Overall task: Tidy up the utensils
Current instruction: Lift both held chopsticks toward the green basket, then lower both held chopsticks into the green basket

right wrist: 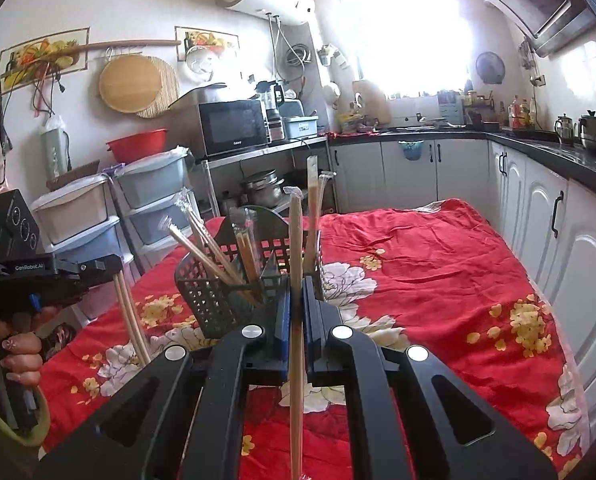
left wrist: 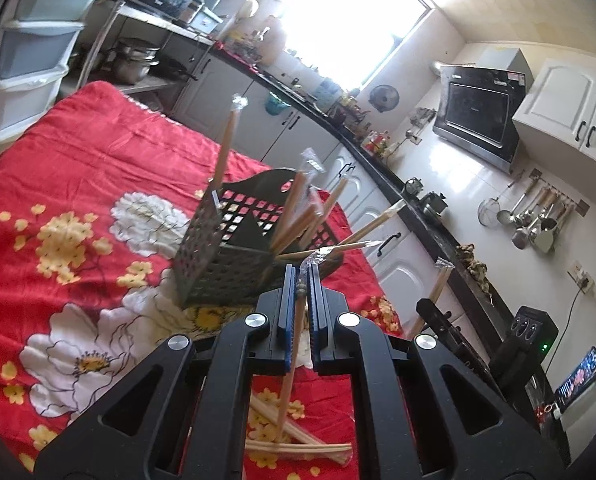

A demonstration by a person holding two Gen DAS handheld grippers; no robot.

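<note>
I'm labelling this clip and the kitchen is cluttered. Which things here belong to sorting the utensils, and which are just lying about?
Part of the job:
- left gripper, shut on wrapped chopsticks
- right gripper, shut on another wrapped pair
- black basket with pairs already standing in it
- loose pairs on the cloth

Just lying about:
- microwave
- red basin
- kettles
- hanging ladles

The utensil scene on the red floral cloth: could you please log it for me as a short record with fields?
surface: red floral cloth
holder: dark perforated basket, upright on the cloth
in holder: several wrapped chopstick pairs, leaning in different directions
loose: more wrapped chopsticks lying on the cloth
left gripper: shut on a wrapped chopstick pair
right gripper: shut on another wrapped chopstick pair, held near the basket
</note>
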